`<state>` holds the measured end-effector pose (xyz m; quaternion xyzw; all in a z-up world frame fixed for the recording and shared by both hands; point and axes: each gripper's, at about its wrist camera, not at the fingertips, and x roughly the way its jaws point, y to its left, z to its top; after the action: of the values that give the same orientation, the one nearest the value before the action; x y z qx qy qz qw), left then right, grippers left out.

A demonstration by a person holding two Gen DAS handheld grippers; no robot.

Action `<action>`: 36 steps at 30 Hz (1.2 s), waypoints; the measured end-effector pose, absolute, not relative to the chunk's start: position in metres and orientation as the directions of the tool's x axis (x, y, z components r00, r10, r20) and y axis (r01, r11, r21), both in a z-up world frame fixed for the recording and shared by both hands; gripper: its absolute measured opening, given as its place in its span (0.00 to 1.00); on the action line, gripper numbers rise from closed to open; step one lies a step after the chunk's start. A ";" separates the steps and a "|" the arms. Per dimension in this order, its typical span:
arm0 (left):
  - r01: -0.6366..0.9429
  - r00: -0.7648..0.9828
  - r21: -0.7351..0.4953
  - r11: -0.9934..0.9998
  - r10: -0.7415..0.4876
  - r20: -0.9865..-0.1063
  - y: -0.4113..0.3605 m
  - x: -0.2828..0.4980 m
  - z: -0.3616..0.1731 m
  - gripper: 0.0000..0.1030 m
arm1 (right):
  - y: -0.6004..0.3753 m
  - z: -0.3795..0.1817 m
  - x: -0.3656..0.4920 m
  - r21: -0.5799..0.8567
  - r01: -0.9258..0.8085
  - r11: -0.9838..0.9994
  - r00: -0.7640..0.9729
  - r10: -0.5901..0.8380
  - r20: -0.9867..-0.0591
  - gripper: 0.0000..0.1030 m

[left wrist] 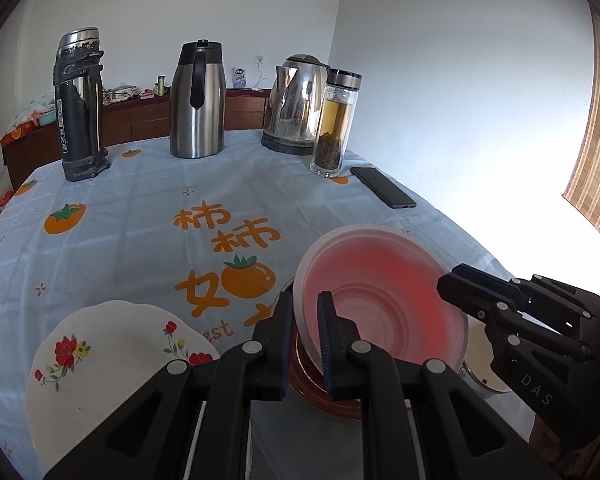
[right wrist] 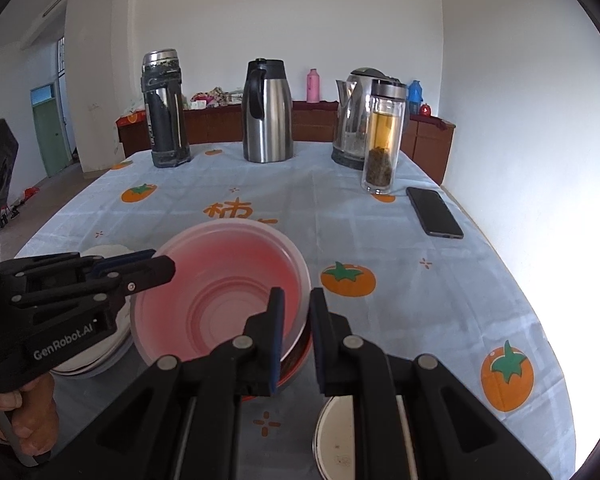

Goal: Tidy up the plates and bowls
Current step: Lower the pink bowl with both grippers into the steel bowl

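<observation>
The pink bowl (left wrist: pixel 380 300) hangs tilted over a dark red bowl (left wrist: pixel 320 392) on the table (left wrist: pixel 140 216), and both tools have it: the left tool (left wrist: pixel 306 308) pinches the rim on its near left side, the right tool (right wrist: pixel 296 304) pinches the rim opposite. A flowered plate (left wrist: pixel 100 364) lies just left, a metal-rimmed dish (right wrist: pixel 340 444) just right. Well beyond stand a black flask (left wrist: pixel 80 104), a steel jug (left wrist: pixel 198 100), a kettle (left wrist: pixel 296 104), a tea bottle (left wrist: pixel 334 124) and a phone (left wrist: pixel 382 187).
</observation>
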<state>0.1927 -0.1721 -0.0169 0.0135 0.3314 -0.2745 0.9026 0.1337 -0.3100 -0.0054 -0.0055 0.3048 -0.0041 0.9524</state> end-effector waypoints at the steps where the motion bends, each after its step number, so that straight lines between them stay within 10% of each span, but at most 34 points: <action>1: 0.503 0.627 -0.158 0.850 -0.484 -0.610 -0.172 0.193 -0.018 0.13 | -0.310 -0.006 0.134 -0.013 0.004 1.000 0.813 -0.011 -0.582 0.14; 36: 0.504 0.578 -0.153 0.850 -0.463 -0.672 -0.177 0.200 -0.029 0.13 | -0.307 -0.015 0.143 -0.020 0.002 1.000 0.776 -0.014 -0.631 0.17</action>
<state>0.2002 -0.1773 -0.0288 0.0273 0.3697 -0.2722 0.8879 0.1431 -0.3071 -0.0154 -0.0092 0.3347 -0.0043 0.9423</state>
